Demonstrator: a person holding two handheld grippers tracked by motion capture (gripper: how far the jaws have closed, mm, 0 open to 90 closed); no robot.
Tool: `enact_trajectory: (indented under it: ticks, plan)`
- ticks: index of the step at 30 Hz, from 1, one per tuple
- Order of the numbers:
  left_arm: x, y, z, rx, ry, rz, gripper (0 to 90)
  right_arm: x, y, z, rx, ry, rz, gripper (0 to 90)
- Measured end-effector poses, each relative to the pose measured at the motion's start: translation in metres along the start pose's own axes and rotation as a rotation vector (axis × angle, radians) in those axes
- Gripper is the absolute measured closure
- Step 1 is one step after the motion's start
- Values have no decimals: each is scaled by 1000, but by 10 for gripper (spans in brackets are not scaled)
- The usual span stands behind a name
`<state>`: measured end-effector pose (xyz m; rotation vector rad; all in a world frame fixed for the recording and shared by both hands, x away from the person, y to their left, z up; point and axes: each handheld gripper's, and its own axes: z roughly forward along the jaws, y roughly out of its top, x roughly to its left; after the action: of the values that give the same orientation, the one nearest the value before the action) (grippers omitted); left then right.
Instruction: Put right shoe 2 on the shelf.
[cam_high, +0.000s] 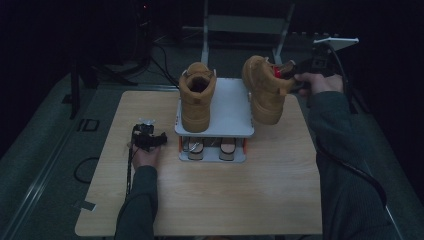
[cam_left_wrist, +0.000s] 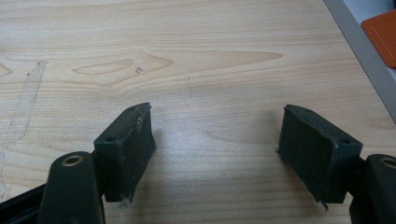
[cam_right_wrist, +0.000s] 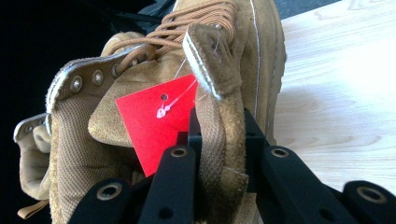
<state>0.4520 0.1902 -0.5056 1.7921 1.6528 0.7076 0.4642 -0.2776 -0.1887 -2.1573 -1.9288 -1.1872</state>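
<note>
- The left gripper (cam_left_wrist: 217, 140) hangs over the table (cam_left_wrist: 187, 70), its jaws wide apart with bare wood between them.
- A grey shelf edge (cam_left_wrist: 364, 51) crosses the table's upper right corner.
- An orange piece (cam_left_wrist: 383, 32) lies beyond that edge.

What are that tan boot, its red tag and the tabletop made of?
The boot looks like suede: matte and fuzzy, with a woven-looking lining. The red tag seems to be thin card, flat and creaseless. The table shows pale wood grain, perhaps laminate.
</note>
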Motion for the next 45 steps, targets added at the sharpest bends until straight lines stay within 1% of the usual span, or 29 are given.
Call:
enact_trajectory:
  ticks: [1, 2, 3, 4, 5, 6, 7, 8, 9, 11, 12, 14, 15, 16, 20, 22, 23, 24, 25, 27, 28, 31, 34, 39, 45]
  plan:
    - [0, 0, 0, 0, 0, 0, 266, 6, -2, 5, 6, 14, -4, 809]
    - [0, 0, 0, 0, 0, 0, 266, 6, -2, 5, 6, 14, -4, 809]
    - [0, 0, 0, 0, 0, 0, 266, 10, -3, 8, 8, 15, -8, 809]
    - [0, 0, 0, -1, 0, -1, 266, 16, -5, 13, 12, 18, -16, 809]
    - [0, 0, 0, -1, 0, -1, 266, 16, -5, 13, 12, 18, -16, 809]
    - [0, 0, 0, 0, 0, 0, 266, 19, -6, 16, 12, 18, -21, 809]
    - [0, 0, 0, -1, 0, -1, 266, 26, -9, 21, 10, 18, -27, 809]
    - [0, 0, 0, -1, 0, -1, 266, 26, -9, 21, 10, 18, -27, 809]
    - [0, 0, 0, -1, 0, -1, 266, 31, -11, 26, 10, 18, -27, 808]
    - [0, 0, 0, -1, -1, -1, 266, 37, -13, 32, 11, 19, -28, 808]
    - [0, 0, 0, -2, -3, 1, 266, 37, -13, 32, 11, 19, -28, 808]
    - [0, 0, 0, -2, -3, 1, 266, 43, -15, 37, 9, 19, -27, 808]
    - [0, 0, 0, -2, -4, 1, 266, 48, -17, 42, 7, 17, -28, 809]
    - [0, 0, 0, -2, -4, 1, 266, 48, -17, 42, 7, 17, -28, 809]
    - [0, 0, 0, -1, -4, 2, 266, 58, -20, 51, 0, -1, -21, 807]
    - [0, 0, 0, -2, -5, 1, 266, 59, -21, 53, -2, -4, -19, 807]
    - [0, 0, 0, -2, -5, 2, 266, 61, -22, 54, -1, -10, -22, 807]
    - [0, 0, 0, -2, -5, 2, 266, 65, -24, 58, -2, -29, -37, 807]
    - [0, 0, 0, -2, -5, 2, 266, 65, -24, 58, -2, -29, -37, 807]
    - [0, 0, 0, -2, -5, 2, 266, 69, -26, 61, -4, -46, -60, 805]
    - [0, 0, 0, -2, -5, 2, 266, 70, -26, 63, -2, -53, -55, 805]
    - [0, 0, 0, -2, -5, 2, 266, 70, -27, 65, 0, -49, -50, 804]
    - [0, 0, 0, -2, -5, 3, 266, 73, -29, 68, 3, -50, -53, 801]
    - [0, 0, 0, -2, -5, 3, 266, 74, -30, 68, 7, -52, -58, 796]
    - [0, 0, 0, -1, -5, 3, 266, 74, -32, 70, 20, -37, -52, 780]
